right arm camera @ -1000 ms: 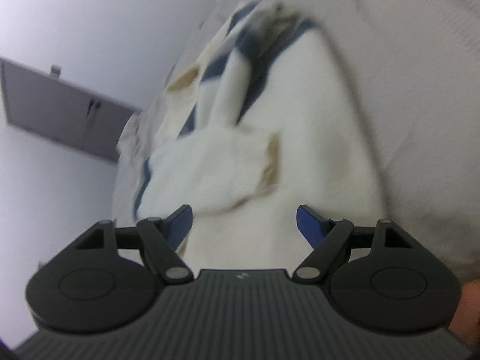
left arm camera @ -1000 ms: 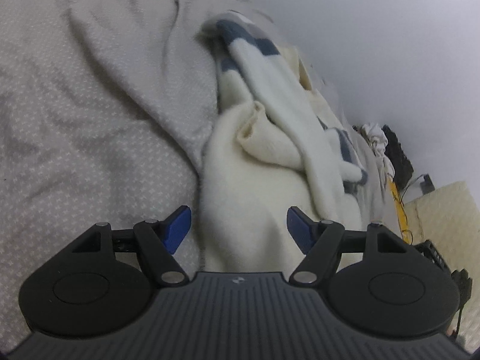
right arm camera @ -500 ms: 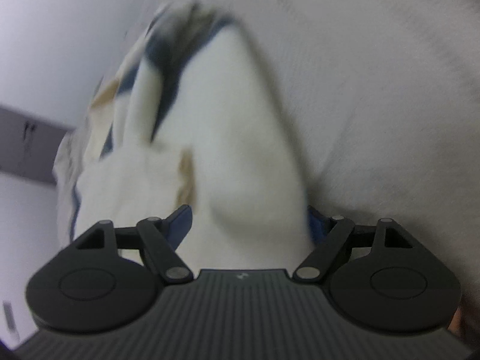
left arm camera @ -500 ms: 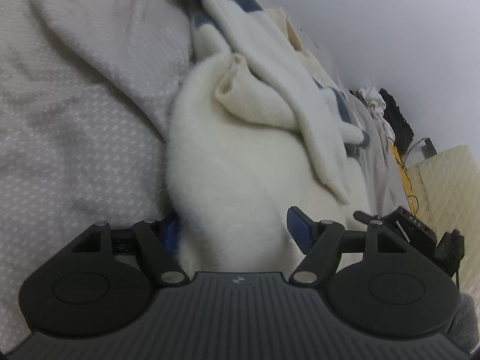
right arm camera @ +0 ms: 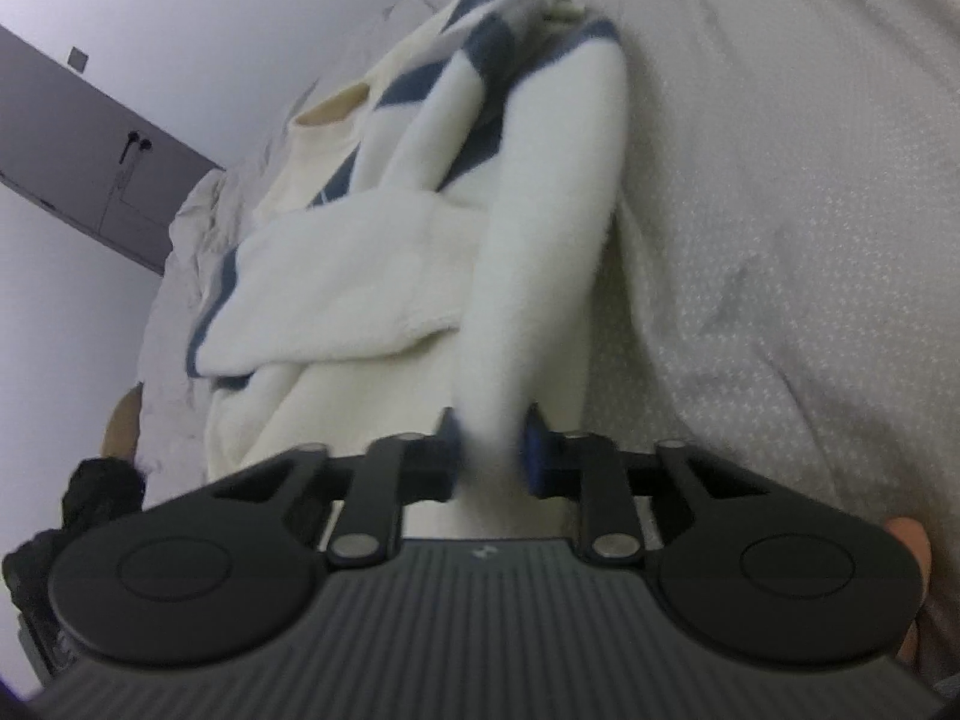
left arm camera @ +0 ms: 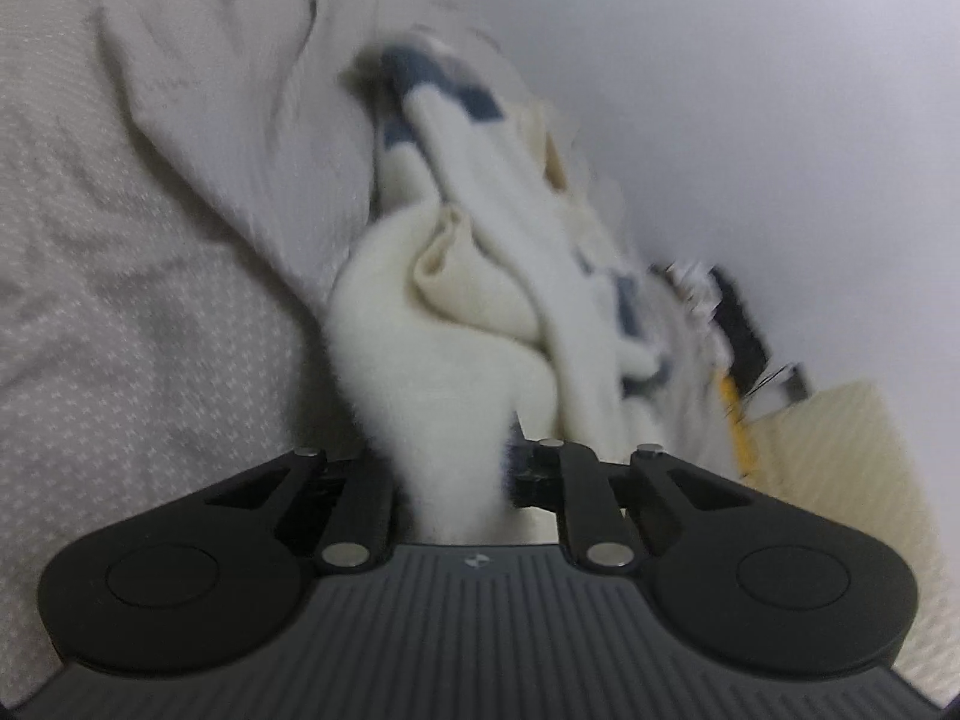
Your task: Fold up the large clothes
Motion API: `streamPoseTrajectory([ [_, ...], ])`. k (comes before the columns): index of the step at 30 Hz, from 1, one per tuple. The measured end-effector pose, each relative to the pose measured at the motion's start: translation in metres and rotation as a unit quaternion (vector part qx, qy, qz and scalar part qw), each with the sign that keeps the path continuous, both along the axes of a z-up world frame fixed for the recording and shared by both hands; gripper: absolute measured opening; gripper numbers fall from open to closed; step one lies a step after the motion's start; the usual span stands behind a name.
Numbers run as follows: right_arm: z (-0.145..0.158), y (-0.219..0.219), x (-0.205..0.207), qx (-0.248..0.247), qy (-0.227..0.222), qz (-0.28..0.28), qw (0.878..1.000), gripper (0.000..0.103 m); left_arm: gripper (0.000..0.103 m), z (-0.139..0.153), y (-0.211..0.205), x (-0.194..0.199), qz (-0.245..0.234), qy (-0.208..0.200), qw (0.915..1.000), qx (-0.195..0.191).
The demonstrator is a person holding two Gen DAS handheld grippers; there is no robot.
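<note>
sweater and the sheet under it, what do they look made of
Sweater: looks like fuzzy wool or fleece knit, matte cream with blue stripes; fibres fringe its edges. Sheet: thin woven cotton by its look, matte beige with a fine white print, creased in soft wrinkles.

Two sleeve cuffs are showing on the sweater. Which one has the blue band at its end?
The far cuff, at the top of the sweater near the wall, has blue bands. The near cuff, folded just beyond the left gripper, is plain cream.
</note>
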State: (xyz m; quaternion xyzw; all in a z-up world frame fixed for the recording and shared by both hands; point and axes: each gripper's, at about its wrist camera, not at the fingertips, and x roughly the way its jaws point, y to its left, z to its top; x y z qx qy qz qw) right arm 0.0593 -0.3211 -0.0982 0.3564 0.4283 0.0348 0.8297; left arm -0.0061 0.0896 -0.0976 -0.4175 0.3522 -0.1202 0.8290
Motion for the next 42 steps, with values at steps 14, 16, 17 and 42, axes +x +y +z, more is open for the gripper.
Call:
streamPoseTrajectory([
  [14,0.097,-0.061,-0.039,0.121,-0.146,0.016,0.982,0.013,0.008,0.068,0.043,-0.055,0.027,-0.085,0.988,-0.126],
  [16,0.11,-0.066,-0.046,0.132,-0.156,0.025,0.978,0.013,0.008,0.081,0.046,-0.065,0.023,-0.097,0.9872,-0.124],
  [17,0.115,-0.068,-0.049,0.136,-0.163,0.029,0.977,0.013,0.008,0.089,0.048,-0.071,0.021,-0.103,0.9874,-0.119],
  [42,0.165,-0.086,0.033,0.11,-0.202,0.018,0.973,0.008,0.008,0.192,0.029,0.016,0.024,-0.066,0.9967,-0.041],
])
